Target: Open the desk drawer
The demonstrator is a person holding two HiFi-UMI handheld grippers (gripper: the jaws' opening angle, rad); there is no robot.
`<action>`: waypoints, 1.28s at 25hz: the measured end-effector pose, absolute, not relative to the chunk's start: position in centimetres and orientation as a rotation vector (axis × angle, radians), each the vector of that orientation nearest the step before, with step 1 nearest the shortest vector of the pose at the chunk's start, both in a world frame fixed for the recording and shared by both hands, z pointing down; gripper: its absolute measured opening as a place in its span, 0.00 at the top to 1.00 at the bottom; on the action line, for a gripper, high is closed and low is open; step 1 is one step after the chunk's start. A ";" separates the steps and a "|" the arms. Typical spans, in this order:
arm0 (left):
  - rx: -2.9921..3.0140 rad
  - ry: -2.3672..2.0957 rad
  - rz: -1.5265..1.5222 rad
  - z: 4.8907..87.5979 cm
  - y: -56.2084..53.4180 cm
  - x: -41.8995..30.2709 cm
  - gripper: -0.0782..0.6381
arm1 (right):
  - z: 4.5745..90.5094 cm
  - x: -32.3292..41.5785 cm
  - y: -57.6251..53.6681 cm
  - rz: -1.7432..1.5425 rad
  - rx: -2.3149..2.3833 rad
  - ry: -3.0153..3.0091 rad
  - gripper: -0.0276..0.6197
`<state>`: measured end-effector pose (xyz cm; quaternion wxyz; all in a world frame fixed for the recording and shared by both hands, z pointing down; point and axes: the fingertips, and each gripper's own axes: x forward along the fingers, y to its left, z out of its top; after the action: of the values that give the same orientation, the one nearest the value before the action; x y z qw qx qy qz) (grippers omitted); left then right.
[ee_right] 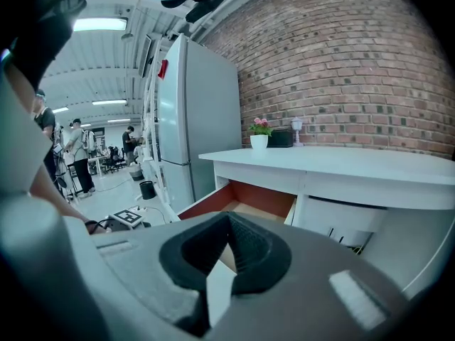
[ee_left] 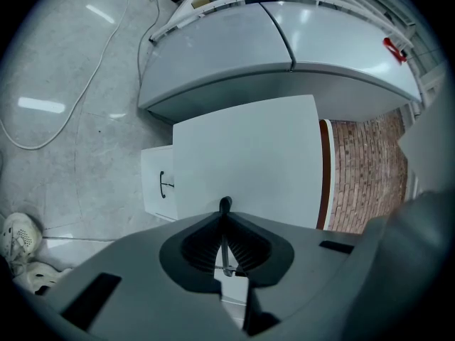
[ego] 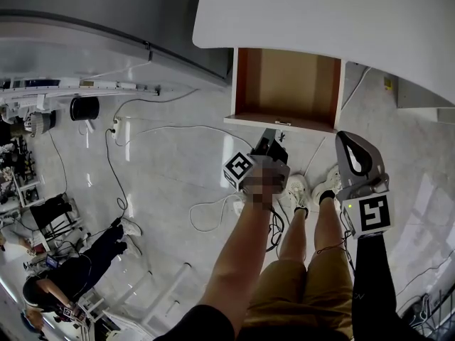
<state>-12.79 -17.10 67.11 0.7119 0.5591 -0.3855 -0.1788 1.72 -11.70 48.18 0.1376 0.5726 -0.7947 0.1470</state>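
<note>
Under the white desk (ego: 320, 13), the drawer (ego: 288, 80) stands pulled well out toward you. Its brown inside is bare to the head view, and its white front faces your legs.

Your left gripper (ego: 275, 135) sits at the middle of that front. In the left gripper view its jaws are closed on the thin metal drawer handle (ee_left: 225, 251), which runs between the black pads (ee_left: 245, 247), with the white front panel filling the frame behind. The gripper's marker cube (ego: 239, 169) shows just in front of your hand.

Your right gripper (ego: 347, 141) is held to the right of the drawer, apart from it and touching nothing. In the right gripper view its jaw tips meet with nothing between them, and it looks across at the open drawer from the side.

Your shoes (ego: 296, 190) stand on the pale floor (ego: 163, 162) just short of the drawer front.

Beside the desk, on its left as the right gripper view has it, stands a grey fridge (ee_right: 192, 119). A brick wall (ee_right: 341, 62) runs behind the desk. A small white pot of pink flowers (ee_right: 259, 139) sits at the back of the desk top.

Cables (ego: 108, 162) trail over the floor to your left. Another person (ego: 71, 275) is low down at the bottom left of the head view, well apart from you.
</note>
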 end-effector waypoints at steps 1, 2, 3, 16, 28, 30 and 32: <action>1.241 -0.854 -0.395 67.1 -17.1 -12.8 0.85 | 48.2 1.7 -11.7 0.427 1.657 -2.299 0.96; 1.243 -0.852 -0.396 67.0 -17.1 -12.8 0.85 | 48.2 1.7 -11.6 0.426 1.658 -2.301 0.96; 1.244 -0.850 -0.399 67.0 -17.1 -12.8 0.85 | 48.2 1.7 -11.6 0.425 1.657 -2.301 0.96; 1.208 -0.863 -0.367 68.4 -15.4 -13.4 0.85 | 48.4 1.7 -11.5 0.435 1.646 -2.287 0.96; 1.188 -0.878 -0.349 69.3 -14.2 -13.8 0.85 | 48.5 1.6 -11.6 0.420 1.637 -2.303 0.96; 1.180 -0.882 -0.348 69.6 -13.8 -14.1 0.85 | 48.6 1.5 -11.5 0.420 1.634 -2.305 0.96; 1.170 -0.886 -0.344 69.7 -13.4 -14.4 0.85 | 48.6 1.0 -11.3 0.421 1.628 -2.308 0.96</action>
<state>-14.43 -13.44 69.74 0.7291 0.5312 -0.4024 -0.1561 1.01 -11.32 48.60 0.1427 0.5643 -0.7999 0.1460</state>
